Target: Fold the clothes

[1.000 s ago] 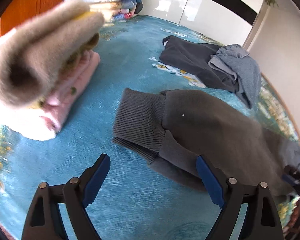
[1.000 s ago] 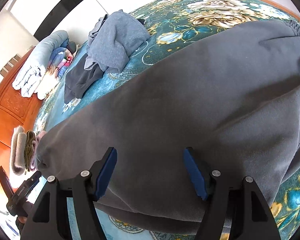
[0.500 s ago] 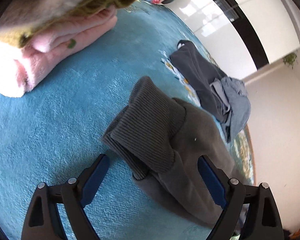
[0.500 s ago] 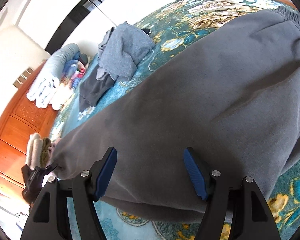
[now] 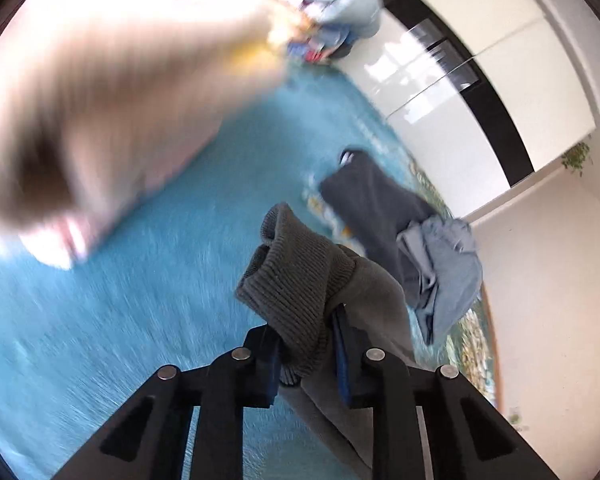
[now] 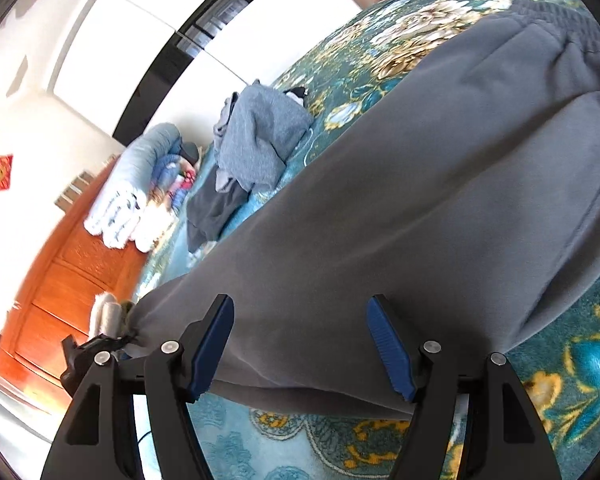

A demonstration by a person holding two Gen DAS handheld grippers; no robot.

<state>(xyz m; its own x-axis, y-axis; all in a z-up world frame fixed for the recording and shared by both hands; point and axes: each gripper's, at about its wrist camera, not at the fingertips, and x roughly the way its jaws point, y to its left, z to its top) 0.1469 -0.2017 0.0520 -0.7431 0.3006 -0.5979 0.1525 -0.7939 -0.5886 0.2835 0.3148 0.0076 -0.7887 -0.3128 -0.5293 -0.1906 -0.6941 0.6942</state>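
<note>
Grey sweatpants [image 6: 420,208] lie stretched across the teal floral bedspread [image 6: 580,364]. My left gripper [image 5: 306,354] is shut on their ribbed ankle cuff [image 5: 296,280] and holds it lifted off the bed. That gripper also shows far left in the right wrist view [image 6: 96,354]. My right gripper [image 6: 300,348] is open, its blue pads either side of the trouser leg's near edge, just above the fabric. The waistband [image 6: 556,16] lies at the far right.
A blurred stack of folded pink and beige clothes [image 5: 100,100] sits left. A dark garment [image 5: 372,196] and a light grey one [image 5: 444,256] lie heaped beyond the pants. Rolled bedding [image 6: 140,188] rests against the wooden headboard [image 6: 60,280].
My left gripper has moved onto the ribbed cuff, shut on it and lifted it off the bed. My right gripper stays open over the trouser leg and has tilted slightly.
</note>
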